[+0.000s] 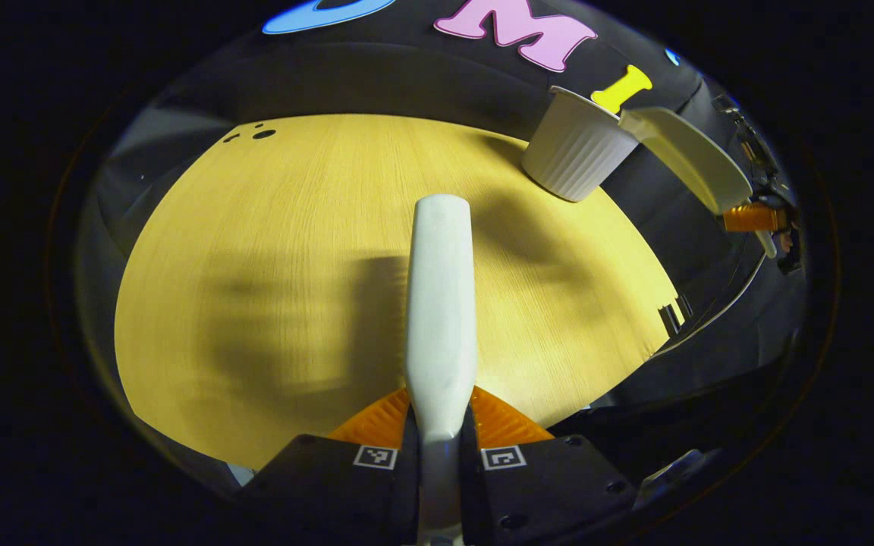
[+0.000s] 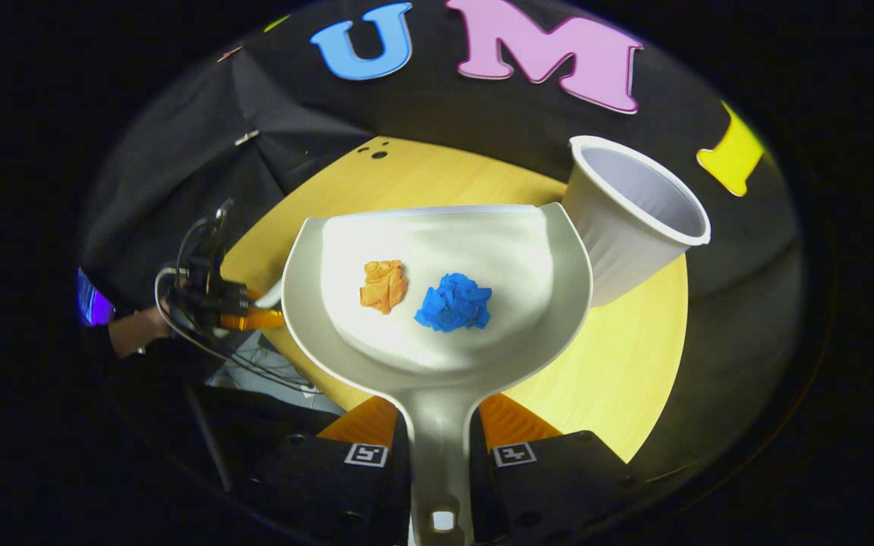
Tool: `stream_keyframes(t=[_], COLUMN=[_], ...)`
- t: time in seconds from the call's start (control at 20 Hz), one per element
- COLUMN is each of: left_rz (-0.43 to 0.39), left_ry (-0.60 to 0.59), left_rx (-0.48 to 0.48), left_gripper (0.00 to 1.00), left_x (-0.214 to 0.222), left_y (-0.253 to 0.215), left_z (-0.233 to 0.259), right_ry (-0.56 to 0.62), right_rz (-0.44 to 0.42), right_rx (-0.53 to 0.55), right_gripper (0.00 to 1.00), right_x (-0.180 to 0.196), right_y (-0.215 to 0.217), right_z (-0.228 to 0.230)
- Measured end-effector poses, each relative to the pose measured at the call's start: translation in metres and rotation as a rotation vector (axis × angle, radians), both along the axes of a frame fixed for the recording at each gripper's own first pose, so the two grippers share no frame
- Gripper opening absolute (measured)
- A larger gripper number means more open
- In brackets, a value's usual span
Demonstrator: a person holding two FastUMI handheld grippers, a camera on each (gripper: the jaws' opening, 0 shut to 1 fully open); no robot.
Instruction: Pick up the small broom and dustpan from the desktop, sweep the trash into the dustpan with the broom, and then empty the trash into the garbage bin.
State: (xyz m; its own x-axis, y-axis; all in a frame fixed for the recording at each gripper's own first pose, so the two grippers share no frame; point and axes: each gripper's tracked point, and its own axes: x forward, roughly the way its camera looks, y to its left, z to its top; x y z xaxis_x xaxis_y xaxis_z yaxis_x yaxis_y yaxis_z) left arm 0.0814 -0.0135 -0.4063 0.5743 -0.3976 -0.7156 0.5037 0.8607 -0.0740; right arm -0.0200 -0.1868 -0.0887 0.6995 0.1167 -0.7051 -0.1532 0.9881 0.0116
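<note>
Pale plastic broom handle (image 1: pixel 441 303) ran up mid-frame in the left gripper view, pinched by the left gripper (image 1: pixel 439 425); bristles hidden. Right gripper (image 2: pixel 439 428) clamped the dustpan (image 2: pixel 437 356) handle at bottom centre, its end cut off. Orange wad (image 2: pixel 384 285) and blue wad (image 2: pixel 454 302) lay in the pan. White ribbed bin (image 2: pixel 630 216) stood upper right on the yellow wooden table (image 2: pixel 604 371).

White dustpan (image 2: pixel 437 303) holding orange wad (image 2: pixel 384 285) and blue wad (image 2: pixel 454 302), white ribbed bin (image 2: pixel 630 220), yellow woodgrain desktop (image 2: pixel 619 371)
</note>
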Motion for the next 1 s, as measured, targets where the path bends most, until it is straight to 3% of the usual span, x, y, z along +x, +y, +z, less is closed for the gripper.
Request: stream_keyframes(t=[0.2, 0.25, 0.3, 0.45, 0.5, 0.6, 0.65, 0.75, 0.8, 0.9, 0.95, 1.0], left_rz=[0.026, 0.034, 0.041, 0.062, 0.069, 0.08, 0.085, 0.082, 0.079, 0.082, 0.086, 0.092], left_ry=[-0.003, -0.008, -0.013, -0.022, -0.019, -0.023, -0.029, -0.056, -0.071, -0.095, -0.099, -0.103], left_rx=[-0.004, -0.007, -0.01, -0.018, -0.019, -0.016, -0.004, 0.022, 0.023, 0.004, -0.013, -0.032], left_gripper=[0.26, 0.26, 0.26, 0.26, 0.26, 0.26, 0.26, 0.26, 0.27, 0.26, 0.24, 0.26], left_x=[-0.002, -0.003, -0.005, -0.007, -0.009, -0.011, -0.012, -0.011, -0.01, -0.011, -0.012, -0.011], left_y=[0.007, 0.01, 0.012, 0.017, 0.018, 0.021, 0.022, 0.022, 0.02, 0.021, 0.019, 0.018], left_z=[0.008, 0.008, 0.009, 0.007, 0.006, 0.005, 0.005, 0.011, 0.015, 0.025, 0.027, 0.031], right_ry=[-0.03, -0.042, -0.056, -0.111, -0.126, -0.152, -0.165, -0.157, -0.141, -0.117, -0.105, -0.096], right_rz=[-0.119, -0.138, -0.158, -0.209, -0.228, -0.278, -0.311, -0.384, -0.412, -0.459, -0.489, -0.517], right_rx=[0.072, 0.058, 0.033, 0.034, 0.043, 0.024, 0.005, -0.011, -0.01, -0.05, -0.089, -0.124], right_gripper=[0.35, 0.31, 0.35, 0.31, 0.35, 0.31, 0.35, 0.31, 0.35, 0.31, 0.35, 0.31], right_x=[0.011, 0.016, 0.02, 0.041, 0.048, 0.067, 0.079, 0.101, 0.108, 0.123, 0.129, 0.135], right_y=[-0.027, -0.038, -0.052, -0.078, -0.087, -0.116, -0.131, -0.158, -0.164, -0.184, -0.196, -0.206], right_z=[0.04, 0.048, 0.057, 0.084, 0.092, 0.104, 0.106, 0.102, 0.096, 0.087, 0.083, 0.081])
